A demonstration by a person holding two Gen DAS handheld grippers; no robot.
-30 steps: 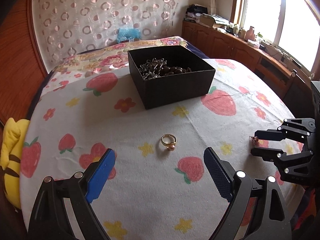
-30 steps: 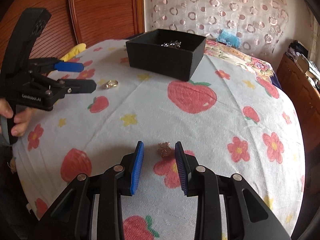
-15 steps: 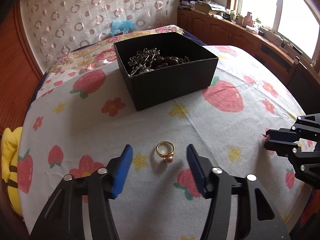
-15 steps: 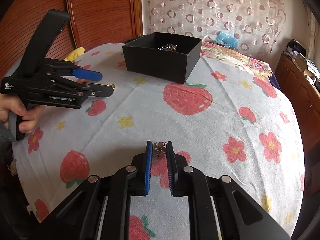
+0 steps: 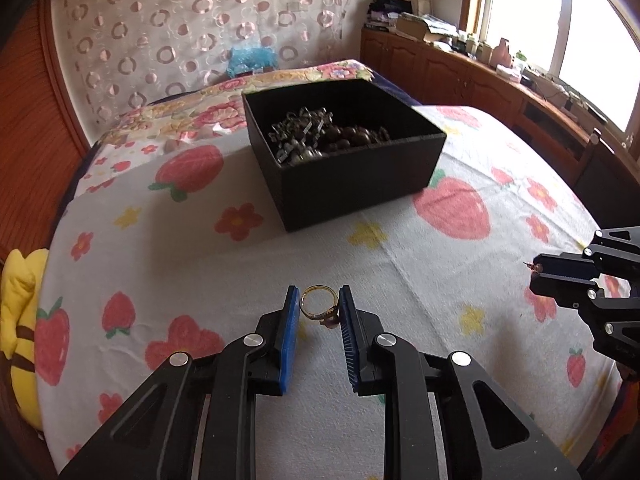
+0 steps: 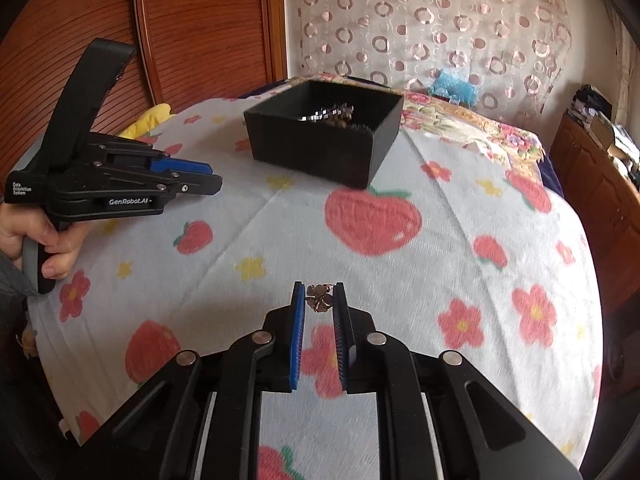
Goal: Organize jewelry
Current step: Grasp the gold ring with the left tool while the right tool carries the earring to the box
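Closing on a gold ring (image 5: pixel 318 306), the left hand-held gripper (image 5: pixel 319 307) faces open cloth (image 5: pixel 240 272); right hand-held gripper (image 6: pixel 319 300) clamps a flower charm (image 6: pixel 319 299).

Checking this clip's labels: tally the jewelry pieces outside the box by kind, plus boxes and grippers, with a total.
Gold ring, between the closing jaws of the left gripper: 1
Flower-shaped piece, pinched in the right gripper: 1
Black box holding a heap of jewelry too tangled to count: 1
Grippers: 2
Total: 5
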